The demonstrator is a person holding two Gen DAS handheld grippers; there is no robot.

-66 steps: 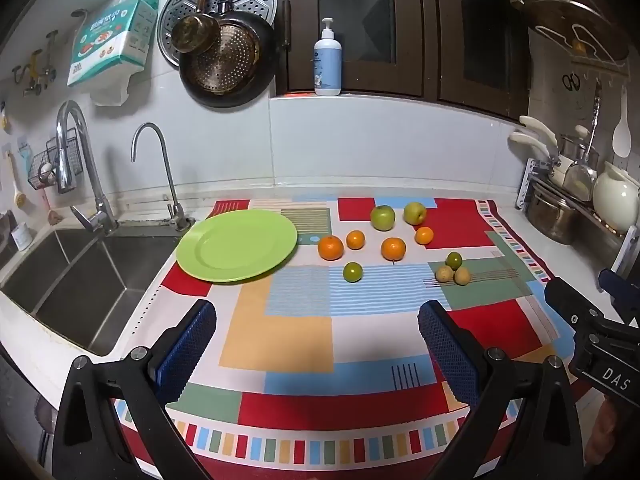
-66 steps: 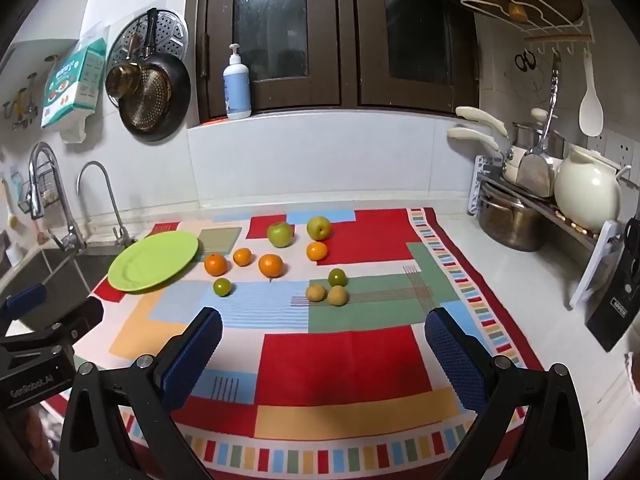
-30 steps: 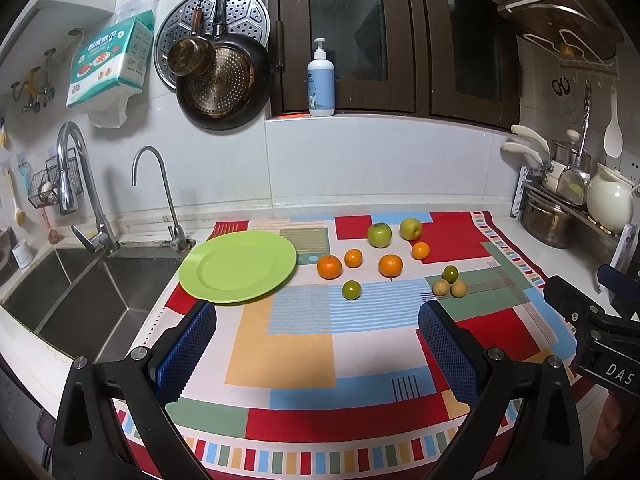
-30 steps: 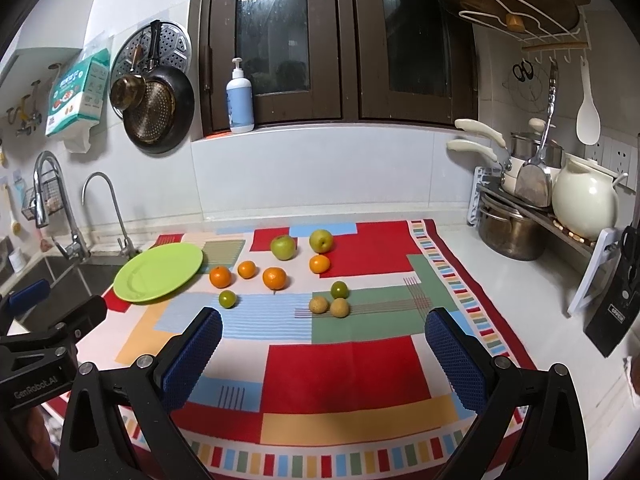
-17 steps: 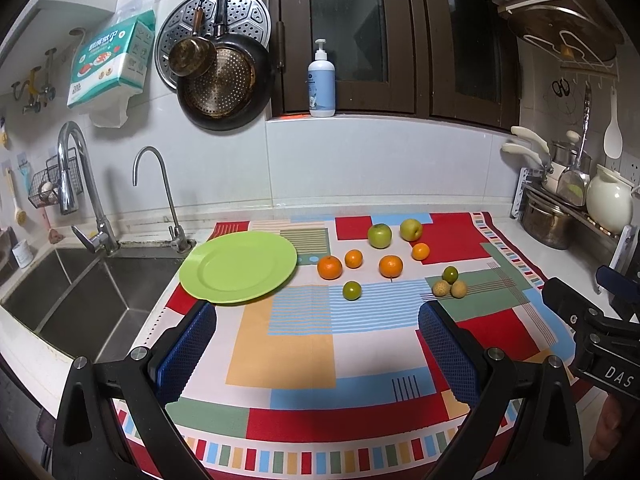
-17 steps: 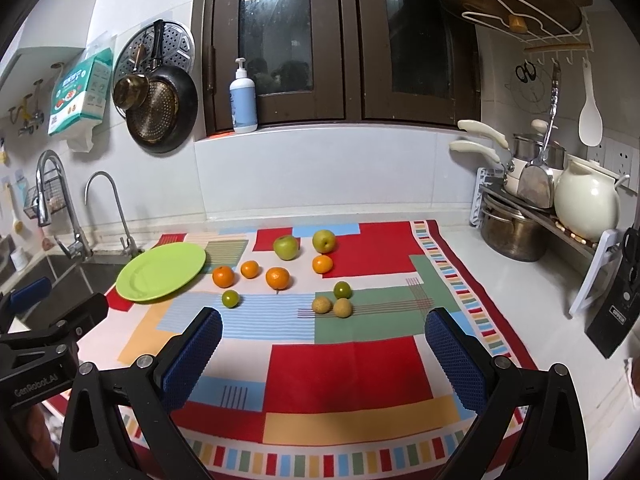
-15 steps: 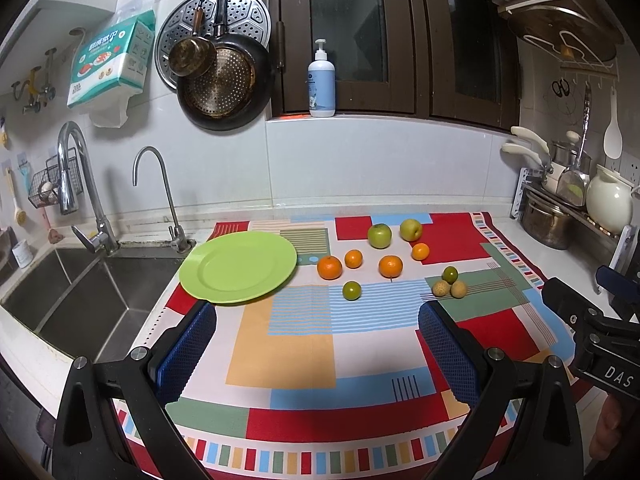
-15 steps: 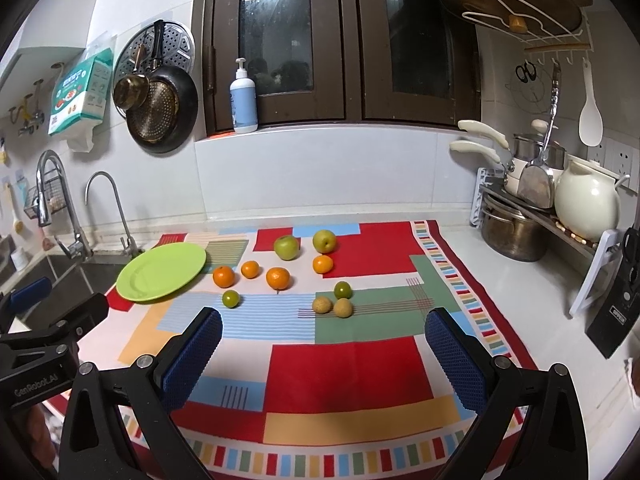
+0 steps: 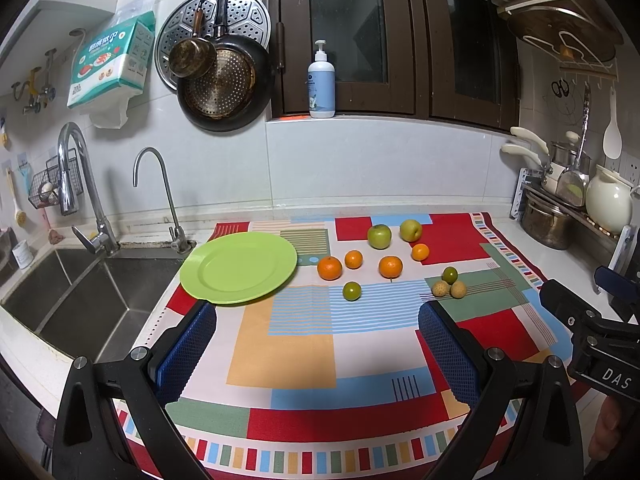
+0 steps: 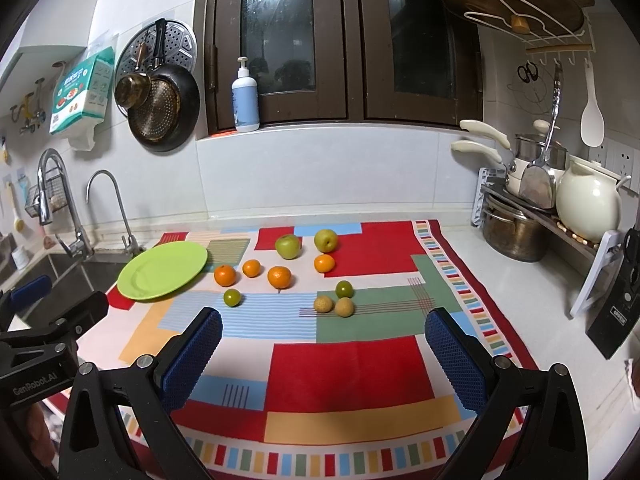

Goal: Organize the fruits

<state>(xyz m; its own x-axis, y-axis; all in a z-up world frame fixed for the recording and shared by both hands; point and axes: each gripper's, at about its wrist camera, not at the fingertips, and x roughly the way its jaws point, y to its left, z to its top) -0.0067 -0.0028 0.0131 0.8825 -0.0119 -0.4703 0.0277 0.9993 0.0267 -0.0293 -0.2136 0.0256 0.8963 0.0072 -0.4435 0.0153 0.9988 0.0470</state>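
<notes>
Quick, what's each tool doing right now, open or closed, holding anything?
Left tool: open, holding nothing, above the patterned cloth.
Right tool: open, holding nothing, also over the cloth.

Both your grippers hover level, side by side, jaws spread wide with nothing between them.
Your left gripper shows blue pads far apart; your right gripper matches it, blue pads parted; your fingertips wrap the right one's handle.
</notes>
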